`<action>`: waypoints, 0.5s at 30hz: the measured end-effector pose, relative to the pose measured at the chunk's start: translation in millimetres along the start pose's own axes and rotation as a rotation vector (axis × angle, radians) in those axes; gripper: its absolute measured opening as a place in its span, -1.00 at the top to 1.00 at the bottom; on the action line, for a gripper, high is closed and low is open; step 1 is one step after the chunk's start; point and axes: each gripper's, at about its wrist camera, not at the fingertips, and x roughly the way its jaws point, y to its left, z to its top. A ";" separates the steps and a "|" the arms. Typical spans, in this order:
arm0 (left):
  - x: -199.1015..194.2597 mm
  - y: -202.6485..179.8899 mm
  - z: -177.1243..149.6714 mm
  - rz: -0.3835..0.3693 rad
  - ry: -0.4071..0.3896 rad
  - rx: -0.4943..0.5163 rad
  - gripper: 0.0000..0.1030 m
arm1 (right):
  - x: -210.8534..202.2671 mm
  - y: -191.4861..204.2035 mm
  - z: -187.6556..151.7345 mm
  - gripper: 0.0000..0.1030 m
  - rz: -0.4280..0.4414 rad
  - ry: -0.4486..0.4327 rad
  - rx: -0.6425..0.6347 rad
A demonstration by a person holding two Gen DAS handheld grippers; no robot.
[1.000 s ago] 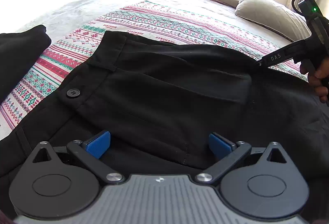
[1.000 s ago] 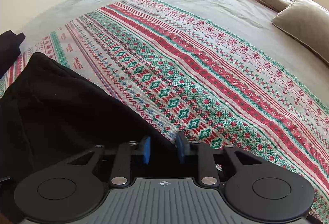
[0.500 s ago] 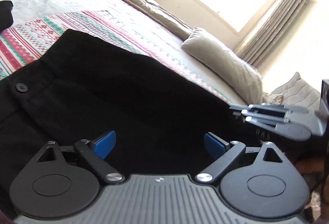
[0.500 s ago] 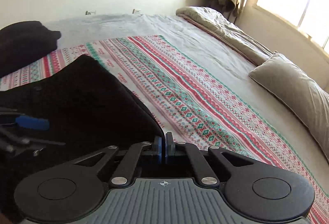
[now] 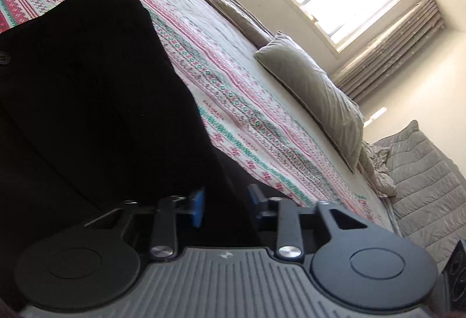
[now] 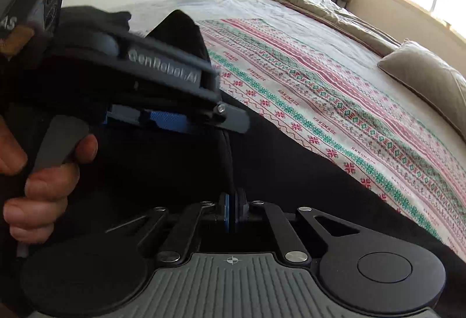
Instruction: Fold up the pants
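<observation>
The black pants lay on the patterned blanket on the bed, their near part raised into a fold. The right gripper was pinched tight on that fold's edge, near the camera. The left gripper was tilted sideways with its pads part-way apart around dark cloth; whether they pressed it I cannot tell. The left hand wrapped its handle. A grey pillow lay far right.
</observation>
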 end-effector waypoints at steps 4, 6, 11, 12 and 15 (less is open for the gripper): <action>-2.0 -1.7 1.1 0.023 -0.006 0.001 0.59 | -17.8 -33.0 -1.6 0.27 0.011 -0.023 0.165; -9.7 -4.4 3.0 0.021 -0.028 0.028 0.59 | -30.9 -59.9 -7.3 0.12 -0.020 -0.035 0.251; -16.2 -6.2 2.7 0.037 -0.044 0.060 0.59 | -62.3 -147.1 -42.5 0.10 -0.163 -0.038 0.492; -15.7 -5.3 2.3 0.044 -0.037 0.062 0.59 | -69.1 -162.0 -53.6 0.06 -0.200 -0.031 0.531; -11.2 -5.0 1.5 0.061 -0.021 0.066 0.59 | -84.1 -208.7 -90.8 0.04 -0.350 0.003 0.621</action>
